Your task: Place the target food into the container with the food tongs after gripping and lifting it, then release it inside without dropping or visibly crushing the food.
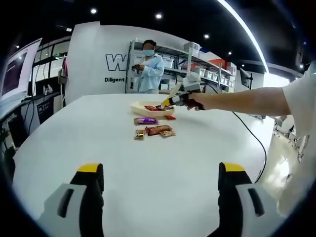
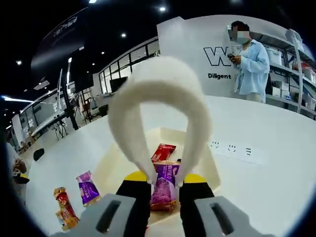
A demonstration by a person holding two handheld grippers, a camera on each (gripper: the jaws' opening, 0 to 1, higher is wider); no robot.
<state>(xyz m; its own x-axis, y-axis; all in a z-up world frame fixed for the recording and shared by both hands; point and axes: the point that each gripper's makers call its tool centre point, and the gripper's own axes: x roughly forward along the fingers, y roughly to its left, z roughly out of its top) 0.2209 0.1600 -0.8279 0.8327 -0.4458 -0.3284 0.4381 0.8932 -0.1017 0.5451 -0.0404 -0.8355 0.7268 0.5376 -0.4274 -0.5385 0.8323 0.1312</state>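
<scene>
Above the container [image 2: 207,165], a purple-wrapped snack [image 2: 164,187] was pinched between the tips of the white food tongs [image 2: 158,106], which the right gripper [image 2: 165,190] held with its jaws clenched on the tong arms. A red packet [image 2: 163,151] lay inside the container. Beside the container, a purple packet [image 2: 87,188] and orange-red packets [image 2: 64,208] rested on the white surface [image 1: 148,163]. Well apart from the container, the left gripper [image 1: 160,173] hovered with its jaws released.

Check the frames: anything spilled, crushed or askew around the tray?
Nothing stands out. The right tool squeezes the tongs, which hold a purple snack over the tray; the pack looks uncrushed. A red pack lies inside. Other packs lie flat on the table, apart from the tray.
</scene>
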